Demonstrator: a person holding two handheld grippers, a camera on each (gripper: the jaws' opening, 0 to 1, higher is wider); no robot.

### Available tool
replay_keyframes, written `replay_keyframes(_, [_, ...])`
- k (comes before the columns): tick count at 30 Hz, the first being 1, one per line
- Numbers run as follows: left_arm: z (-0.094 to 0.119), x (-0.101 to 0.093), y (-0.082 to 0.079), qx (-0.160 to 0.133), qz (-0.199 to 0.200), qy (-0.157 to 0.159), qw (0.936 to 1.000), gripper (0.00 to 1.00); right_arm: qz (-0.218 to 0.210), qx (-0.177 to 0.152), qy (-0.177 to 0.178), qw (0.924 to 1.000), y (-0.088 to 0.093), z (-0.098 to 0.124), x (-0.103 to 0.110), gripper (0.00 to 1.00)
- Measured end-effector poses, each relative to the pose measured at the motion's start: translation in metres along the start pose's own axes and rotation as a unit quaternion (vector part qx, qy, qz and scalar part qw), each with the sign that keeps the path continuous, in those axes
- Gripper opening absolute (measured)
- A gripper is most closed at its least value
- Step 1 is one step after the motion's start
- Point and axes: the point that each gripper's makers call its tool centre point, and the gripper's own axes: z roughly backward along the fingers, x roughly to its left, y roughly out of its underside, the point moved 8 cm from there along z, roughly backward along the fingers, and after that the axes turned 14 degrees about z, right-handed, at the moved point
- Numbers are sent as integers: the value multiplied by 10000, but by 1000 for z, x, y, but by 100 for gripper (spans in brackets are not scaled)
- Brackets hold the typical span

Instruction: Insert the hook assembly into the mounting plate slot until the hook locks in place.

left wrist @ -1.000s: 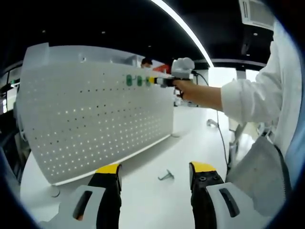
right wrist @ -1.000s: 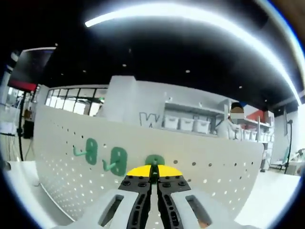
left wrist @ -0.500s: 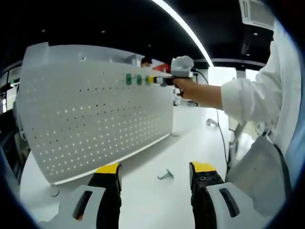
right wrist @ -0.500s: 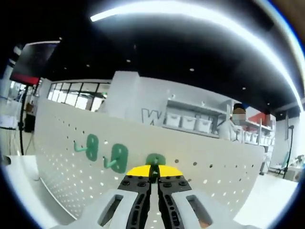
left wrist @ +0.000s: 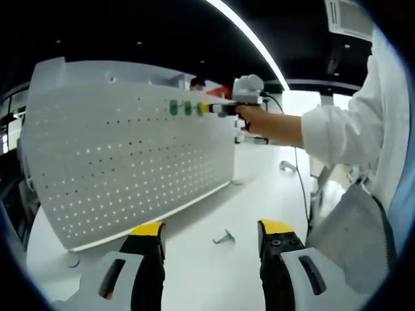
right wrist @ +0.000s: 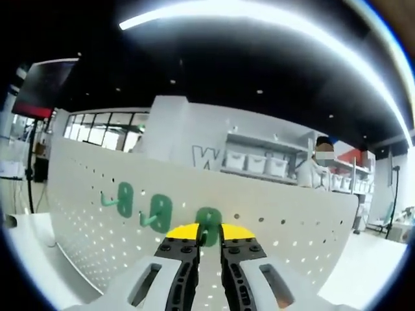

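Left claw hangs low over the white tabletop, jaws spread wide with nothing between them, and a loose metal hook lies on the tabletop just ahead of it, not picked up. Up on the pegboard, near the top edge, there's a row of green hooks: from the right gripper view, one, then a second, both sitting flush against the board with their prongs sticking out. And the third green hook sits right at the tips of the right claw, whose jaws stand slightly apart with the hook's prong in the gap, so it looks like a loose hold or a letting-go rather than a firm pinch. That third plate looks flat against the board, so I'd call it seated, though whether it's locked I can't tell. What's left, by my reading: confirm the lock and deal with the spare hook on the tabletop.
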Motion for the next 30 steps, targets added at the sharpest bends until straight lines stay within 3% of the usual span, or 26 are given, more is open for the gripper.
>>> replay_keyframes(11, [1, -2, -1, -18, -34, 22, 10000, 59, -220, 4, -47, 9997, -3, 18, -3, 25])
replay_keyframes(30, [1, -3, -1, -12, -74, 20, 10000, 59, -208, -147, -335, 9991, -12, 55, 14, 27])
